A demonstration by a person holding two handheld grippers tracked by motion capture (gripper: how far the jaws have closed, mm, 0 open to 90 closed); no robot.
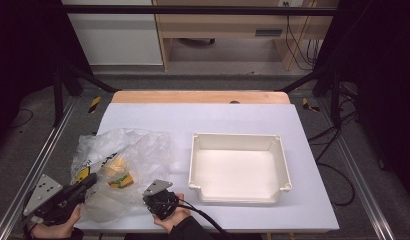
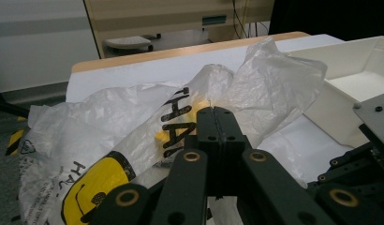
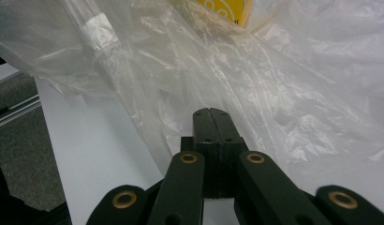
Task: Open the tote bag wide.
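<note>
A crumpled clear plastic bag [image 1: 124, 152] with black lettering and a yellow smiley print lies on the left of the white table cover. Yellow packaged items [image 1: 118, 174] show through it. My left gripper [image 1: 92, 180] is at the bag's near left edge, jaws shut, tips against the film [image 2: 215, 110]. My right gripper [image 1: 152, 195] is at the bag's near right corner, also shut, its tips [image 3: 210, 113] touching the bag's clear film [image 3: 255, 84]. Whether either pair pinches the film I cannot tell. A yellow box [image 3: 223, 9] sits inside the bag, beyond the right gripper.
An empty white plastic tray [image 1: 238, 136] stands right of the bag, its wall [image 2: 321, 110] close behind the bag. The wooden table edge [image 1: 200, 96] runs along the back. Metal frame rails [image 1: 43, 155] flank the table.
</note>
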